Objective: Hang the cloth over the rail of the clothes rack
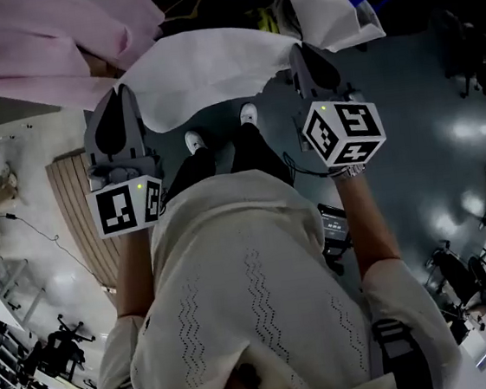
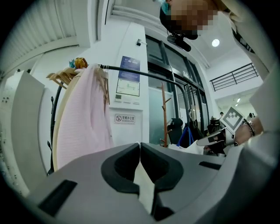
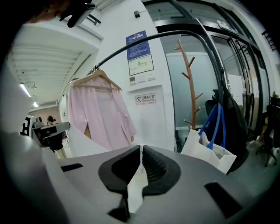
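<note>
A white cloth is stretched flat between my two grippers in the head view. My left gripper is shut on its left edge, and a strip of the cloth shows pinched between the jaws in the left gripper view. My right gripper is shut on the right edge, with white cloth squeezed between its pads. The black rail of the clothes rack curves overhead in the right gripper view. The same rail runs ahead of and above the left gripper.
A pink shirt on a wooden hanger hangs from the rail. A white bag with blue handles hangs near a wooden coat tree. The person's legs and white shoes stand below the cloth, by a wooden platform.
</note>
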`<state>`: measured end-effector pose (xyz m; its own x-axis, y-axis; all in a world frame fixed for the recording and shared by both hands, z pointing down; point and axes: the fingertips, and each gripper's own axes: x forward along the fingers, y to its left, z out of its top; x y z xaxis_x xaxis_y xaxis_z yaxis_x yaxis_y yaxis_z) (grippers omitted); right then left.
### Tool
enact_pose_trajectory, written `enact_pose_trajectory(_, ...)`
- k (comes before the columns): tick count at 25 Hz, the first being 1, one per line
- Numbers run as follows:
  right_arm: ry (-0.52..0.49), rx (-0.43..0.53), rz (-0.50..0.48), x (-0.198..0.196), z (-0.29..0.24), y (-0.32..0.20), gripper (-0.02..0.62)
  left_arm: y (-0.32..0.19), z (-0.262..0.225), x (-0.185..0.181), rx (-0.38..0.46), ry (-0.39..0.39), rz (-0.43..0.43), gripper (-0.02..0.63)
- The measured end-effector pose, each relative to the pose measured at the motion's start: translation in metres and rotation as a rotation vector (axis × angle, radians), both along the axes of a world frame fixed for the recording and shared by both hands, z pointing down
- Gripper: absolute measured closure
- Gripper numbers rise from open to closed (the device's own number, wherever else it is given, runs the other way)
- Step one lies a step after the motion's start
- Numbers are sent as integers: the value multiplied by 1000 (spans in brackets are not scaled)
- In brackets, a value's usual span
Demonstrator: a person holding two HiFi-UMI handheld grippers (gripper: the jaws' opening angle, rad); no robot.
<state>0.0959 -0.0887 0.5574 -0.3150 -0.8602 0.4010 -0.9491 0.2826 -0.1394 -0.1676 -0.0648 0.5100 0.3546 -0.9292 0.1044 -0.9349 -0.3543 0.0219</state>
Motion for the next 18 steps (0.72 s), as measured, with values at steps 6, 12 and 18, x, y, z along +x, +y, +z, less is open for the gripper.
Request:
enact_pose_trajectory(6, -21, 15, -81, 55, -4, -31, 566, -25, -20, 40, 46, -8, -102, 588)
enact_pose_trajectory(12, -31, 90, -119, 77, -48, -70, 566, -45, -54, 32, 98, -20, -134, 588)
enact_pose_trajectory(18, -75, 175, -141, 91, -100, -92, 566, -57, -108, 37, 204, -33, -133, 588)
